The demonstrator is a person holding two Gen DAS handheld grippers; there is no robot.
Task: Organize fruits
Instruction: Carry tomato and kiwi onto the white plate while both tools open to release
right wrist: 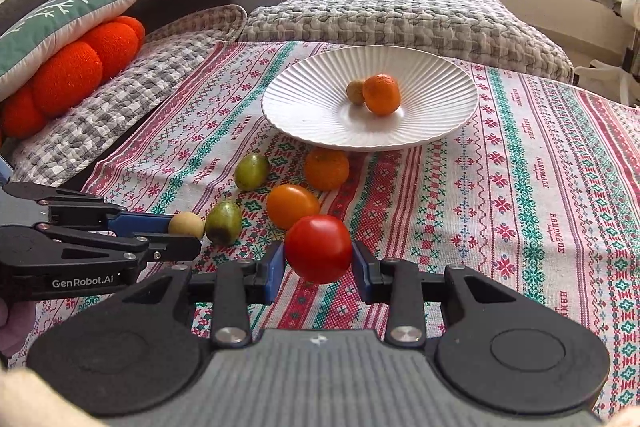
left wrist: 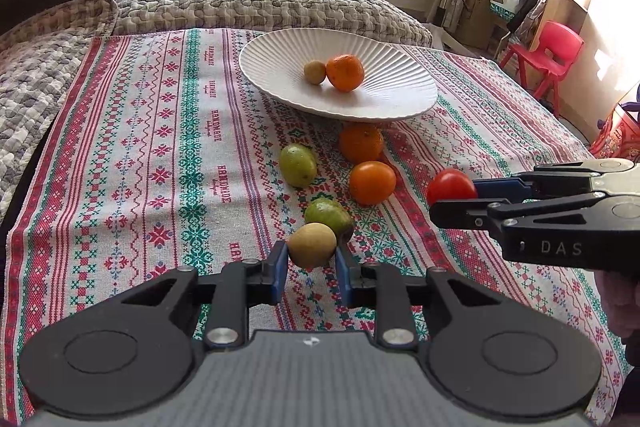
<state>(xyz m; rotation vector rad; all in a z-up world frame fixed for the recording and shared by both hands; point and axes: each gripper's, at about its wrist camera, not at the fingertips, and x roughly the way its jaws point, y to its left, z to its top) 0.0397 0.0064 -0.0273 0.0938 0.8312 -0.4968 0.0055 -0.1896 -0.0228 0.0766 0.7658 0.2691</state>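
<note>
Fingers (right wrist: 276, 269) pinch glossy red tomato (right wrist: 319, 254), smooth, round.

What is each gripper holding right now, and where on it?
Left gripper pinches the tan fruit at its sides; right gripper pinches the red tomato at its sides.
</note>
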